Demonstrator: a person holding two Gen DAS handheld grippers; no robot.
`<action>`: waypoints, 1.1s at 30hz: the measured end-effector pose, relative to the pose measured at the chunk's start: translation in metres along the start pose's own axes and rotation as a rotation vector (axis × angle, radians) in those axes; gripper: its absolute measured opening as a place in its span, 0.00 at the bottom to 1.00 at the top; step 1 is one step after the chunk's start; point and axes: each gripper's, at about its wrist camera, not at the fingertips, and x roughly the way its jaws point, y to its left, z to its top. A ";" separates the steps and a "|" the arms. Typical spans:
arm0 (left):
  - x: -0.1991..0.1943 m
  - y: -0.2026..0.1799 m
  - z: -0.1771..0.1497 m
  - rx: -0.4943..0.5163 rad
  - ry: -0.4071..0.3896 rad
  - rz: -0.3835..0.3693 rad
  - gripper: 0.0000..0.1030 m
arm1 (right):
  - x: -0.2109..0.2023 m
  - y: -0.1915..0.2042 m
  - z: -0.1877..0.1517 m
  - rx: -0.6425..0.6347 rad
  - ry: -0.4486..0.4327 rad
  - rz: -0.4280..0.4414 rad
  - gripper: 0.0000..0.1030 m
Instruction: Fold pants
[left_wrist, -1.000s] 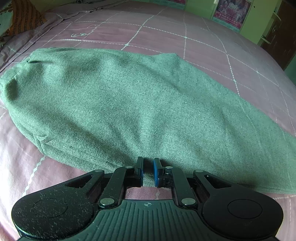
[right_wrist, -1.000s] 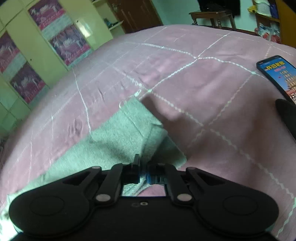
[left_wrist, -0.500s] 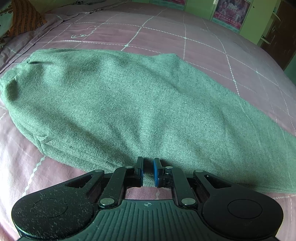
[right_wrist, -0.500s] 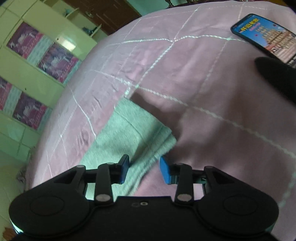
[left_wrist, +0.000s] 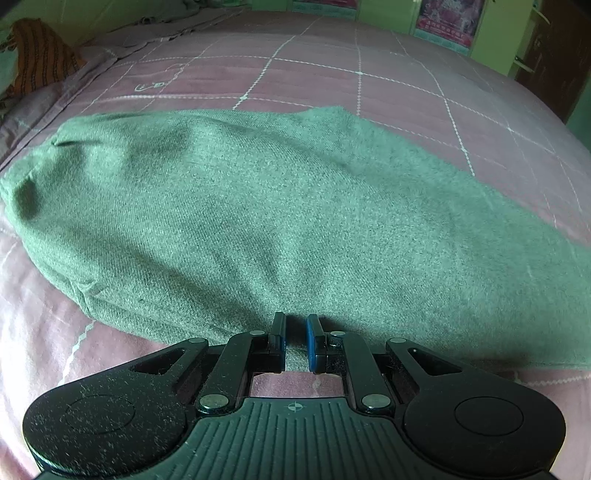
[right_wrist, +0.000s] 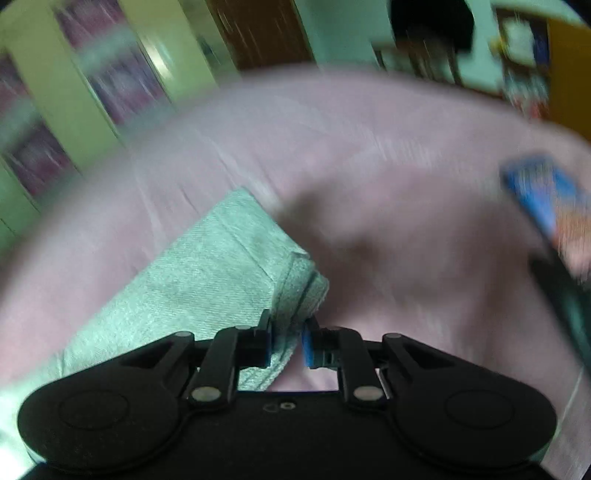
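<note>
Across both views, a pink quilted bed (left_wrist: 369, 92), with lengthwise-folded green pants (left_wrist: 277, 206) lying flat on it, waist end toward the left camera's left, legs tapering off to its right. No shift in that broad panel over the last second: same creases, same near edge.

At that near edge, the left gripper (left_wrist: 295, 341), clenched to a narrow gap with a lip of green cloth between its blue pads, exactly as a second ago. Reads as an anchor, pinning the upper part.

At the other end, the change. Heavy blur over the right wrist view, so clearly in motion. Half a second ago spread wide above the leg hems; now the right gripper (right_wrist: 286, 343) drawn in again, pinching the corner of the cuff (right_wrist: 295, 280), cloth bunched between the pads. Looks like a regrasp for a better bite on both layers, though how many layers sit in the pinch cannot be told through the blur.

Beyond the cuff, toward the right edge, a phone (right_wrist: 543, 195) on the bedspread, well apart from the cloth.

For the task: probably set for the crosswise fold, hems to be carried over toward the waist. Not yet done. Worth minding a slipped lower layer at the cuff.
</note>
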 end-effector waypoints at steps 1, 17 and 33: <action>0.000 0.001 0.001 0.000 0.002 -0.003 0.11 | 0.002 -0.001 -0.003 -0.011 -0.006 -0.007 0.22; 0.010 -0.075 0.043 0.173 -0.096 -0.102 0.11 | -0.028 0.179 -0.073 -0.500 0.056 0.363 0.45; 0.050 0.036 0.101 0.098 -0.121 0.115 0.11 | 0.012 0.316 -0.135 -0.698 0.124 0.446 0.44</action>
